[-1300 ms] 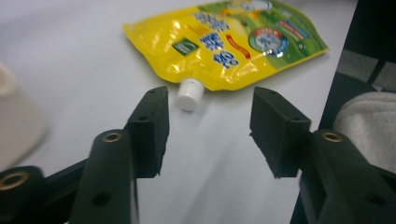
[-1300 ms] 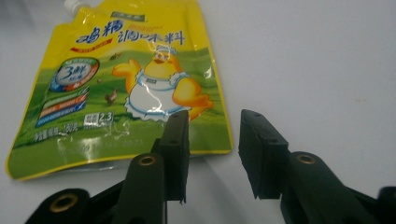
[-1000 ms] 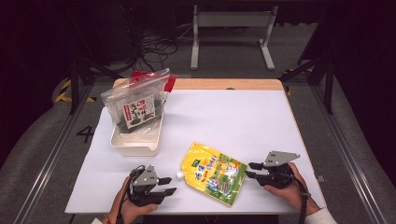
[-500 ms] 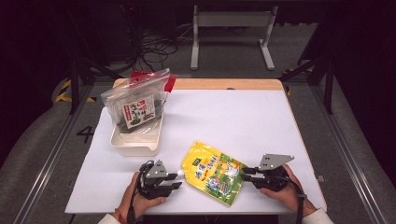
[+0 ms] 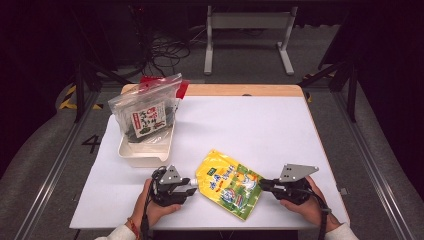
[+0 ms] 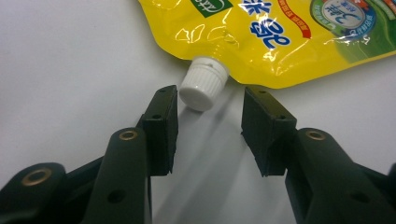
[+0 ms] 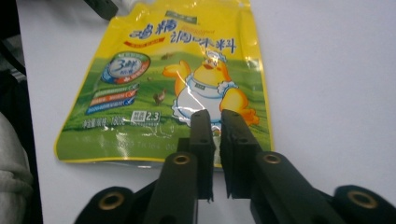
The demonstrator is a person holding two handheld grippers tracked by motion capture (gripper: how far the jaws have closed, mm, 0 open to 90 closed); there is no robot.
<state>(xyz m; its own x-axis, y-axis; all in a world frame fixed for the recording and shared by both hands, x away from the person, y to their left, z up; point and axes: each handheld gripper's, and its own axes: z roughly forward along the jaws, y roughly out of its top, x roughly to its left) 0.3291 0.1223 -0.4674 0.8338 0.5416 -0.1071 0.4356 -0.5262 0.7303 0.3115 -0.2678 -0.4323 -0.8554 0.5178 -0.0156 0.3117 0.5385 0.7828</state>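
While the yellow pouch [image 5: 228, 183] lies flat at the near edge of the table [image 5: 250, 125], its bottom edge gets pinched by the right gripper [image 7: 216, 122], jaws just closed and pressed nearly together on it. The left gripper [image 6: 209, 112] is spread, with the white cap [image 6: 204, 83] just ahead of its pads, not touched yet. For a clean grab, the cap should be centred between the pads before they're closed, and the pouch kept pinned so it isn't dragged.
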